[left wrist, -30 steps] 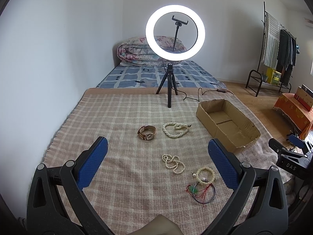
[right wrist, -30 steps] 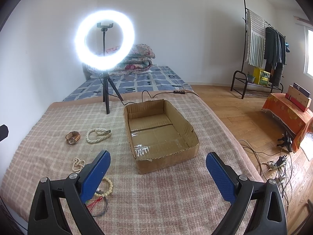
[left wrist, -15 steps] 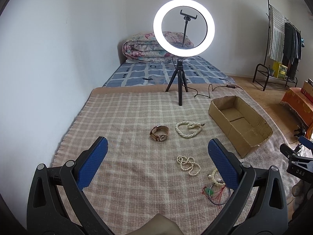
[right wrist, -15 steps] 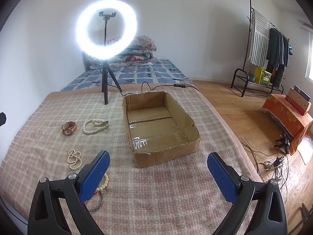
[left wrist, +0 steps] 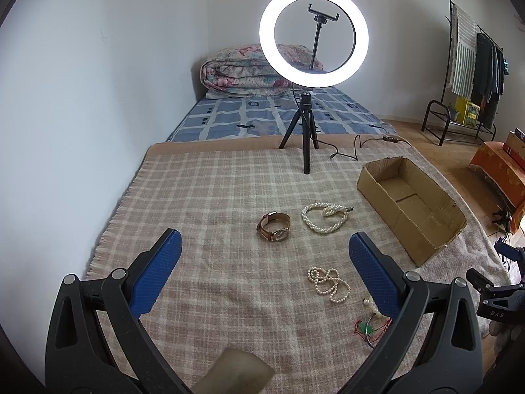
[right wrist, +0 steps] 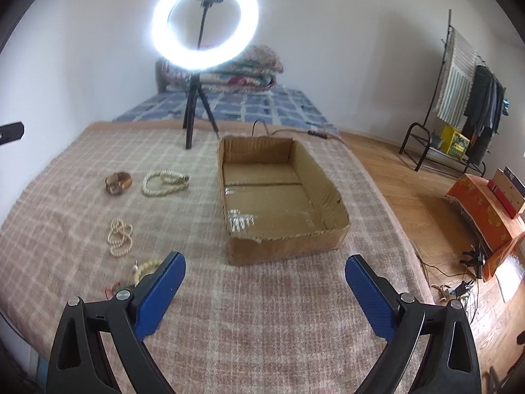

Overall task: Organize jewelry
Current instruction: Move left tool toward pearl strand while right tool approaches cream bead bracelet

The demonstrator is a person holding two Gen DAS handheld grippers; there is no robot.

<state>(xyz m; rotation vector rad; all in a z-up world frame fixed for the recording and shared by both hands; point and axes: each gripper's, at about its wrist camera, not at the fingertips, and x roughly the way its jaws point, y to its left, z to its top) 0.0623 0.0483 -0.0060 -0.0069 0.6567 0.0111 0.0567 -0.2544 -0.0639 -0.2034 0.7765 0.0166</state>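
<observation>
While both the left gripper (left wrist: 262, 262) and right gripper (right wrist: 264, 277) hang spread and empty, the watch (left wrist: 274, 226) lies beside the pearl necklace (left wrist: 325, 218)

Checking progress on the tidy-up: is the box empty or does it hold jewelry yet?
Empty: the box shows bare cardboard floor with only shiny tape. The watch and pearls lie outside on the blanket.

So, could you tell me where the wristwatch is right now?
The wristwatch lies on the plaid blanket, just left of the larger pearl necklace and ahead of the open left gripper.
</observation>
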